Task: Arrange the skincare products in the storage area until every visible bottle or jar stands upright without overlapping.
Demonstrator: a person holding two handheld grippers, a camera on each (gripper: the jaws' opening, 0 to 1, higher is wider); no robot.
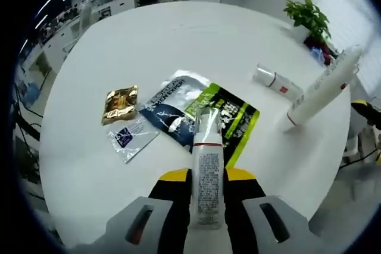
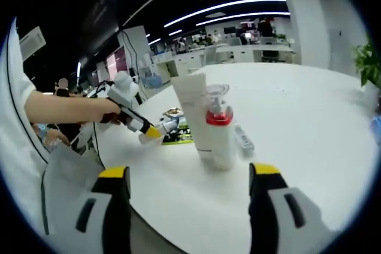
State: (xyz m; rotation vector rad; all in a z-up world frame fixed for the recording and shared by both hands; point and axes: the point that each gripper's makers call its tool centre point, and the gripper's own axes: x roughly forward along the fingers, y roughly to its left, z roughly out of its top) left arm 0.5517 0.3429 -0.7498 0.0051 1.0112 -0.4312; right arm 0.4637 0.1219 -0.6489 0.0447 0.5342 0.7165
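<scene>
White round tabletop (image 1: 119, 46); sachets lie flat mid-table, green-black sachet (image 1: 235, 120) largest, gold packet (image 1: 120, 103) smaller. Left claw (image 1: 202, 218) pinching a white tube (image 1: 206, 171) lengthwise above them. Right claw (image 2: 187, 200) spread, nothing between; upright tall tube (image 2: 193, 108) and red-collared pump bottle (image 2: 219, 129) stand touching ahead.

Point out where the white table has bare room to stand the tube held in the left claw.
Bare patches: the far half of the table beyond the sachets, and the near-left edge below the gold sachet. Crowded: the centre, where the green packet overlaps the dark pouch, and the right, by the lying tube and standing tube.
</scene>
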